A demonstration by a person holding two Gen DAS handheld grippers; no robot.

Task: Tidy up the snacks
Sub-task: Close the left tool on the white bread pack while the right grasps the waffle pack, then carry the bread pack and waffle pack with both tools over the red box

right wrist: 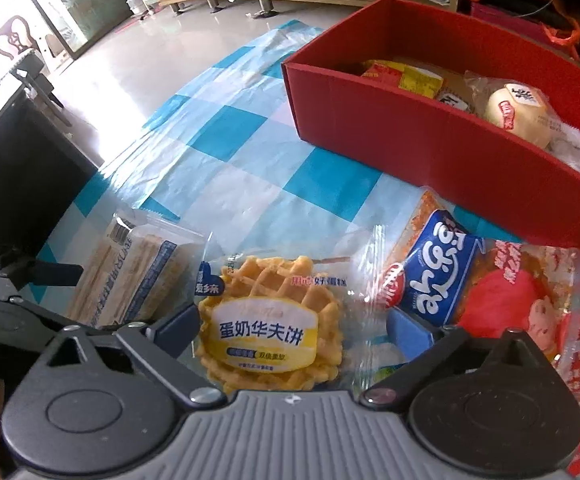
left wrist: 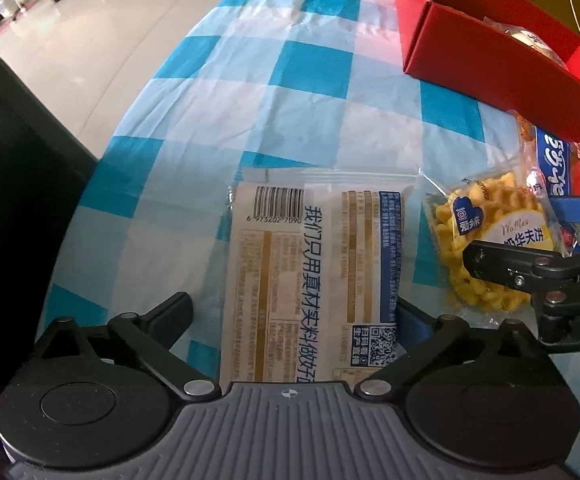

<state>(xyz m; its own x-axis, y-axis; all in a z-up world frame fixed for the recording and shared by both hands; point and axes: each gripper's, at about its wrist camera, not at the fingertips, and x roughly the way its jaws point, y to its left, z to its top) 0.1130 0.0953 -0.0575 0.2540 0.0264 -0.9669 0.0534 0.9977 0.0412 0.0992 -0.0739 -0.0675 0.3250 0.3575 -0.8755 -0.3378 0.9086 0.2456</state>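
Crinkly film is the risk: both jaws stand spread wide, holding nothing, left gripper [left wrist: 294, 312] straddling the beige cake pack [left wrist: 314, 272], right gripper [right wrist: 290, 328] straddling the waffle pack [right wrist: 269, 324], so either could pinch loose wrapper and slip. Both packs lie on the desk [left wrist: 290, 100] short of the red box [right wrist: 430, 140], with open checked cloth between; the blue snack pack [right wrist: 442, 276] crowds the waffle's box side.

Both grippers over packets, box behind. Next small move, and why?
Probably close the right gripper on the waffle packet: its open jaws already straddle it on the checked cloth, and the red box waits beyond. The left gripper likewise straddles the beige packet.
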